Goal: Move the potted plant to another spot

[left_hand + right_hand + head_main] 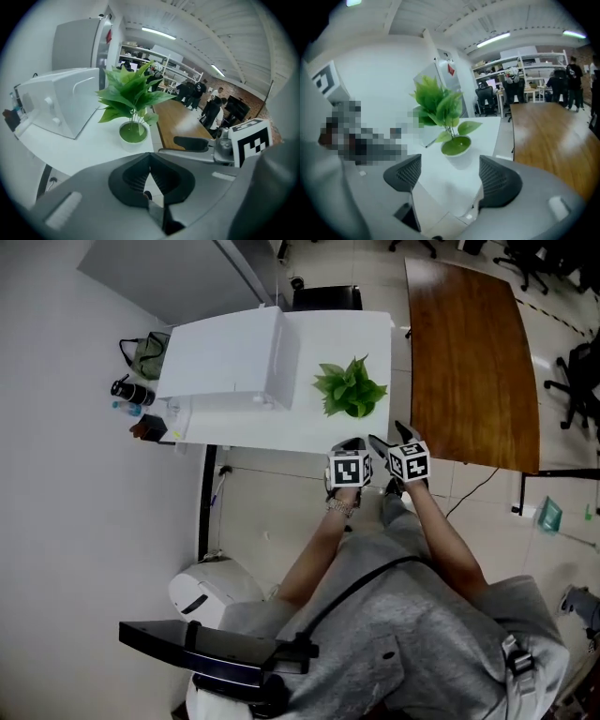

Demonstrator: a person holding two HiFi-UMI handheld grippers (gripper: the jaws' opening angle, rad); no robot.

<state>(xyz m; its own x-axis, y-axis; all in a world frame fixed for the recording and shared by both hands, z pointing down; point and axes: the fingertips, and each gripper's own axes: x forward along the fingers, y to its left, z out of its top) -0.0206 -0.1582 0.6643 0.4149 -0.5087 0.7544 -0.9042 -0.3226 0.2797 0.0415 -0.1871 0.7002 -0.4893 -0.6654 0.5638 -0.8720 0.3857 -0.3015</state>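
The potted plant (351, 390), green leaves in a small white pot, stands near the front right corner of the white table (272, 432). Both grippers hover just short of the table's front edge, apart from the plant. My left gripper (352, 444) is shut with nothing in it; in its own view the pads (140, 176) meet, and the plant (133, 101) stands ahead. My right gripper (392, 437) is open and empty. In the right gripper view its pads (404, 173) stand wide apart, with the pot (455, 145) farther ahead on the table.
A large white boxy appliance (225, 357) fills the table's left half. A brown wooden table (473, 352) adjoins on the right. A bag (145, 352) and small items lie at the far left. A white bin (211, 587) is on the floor. People stand far off.
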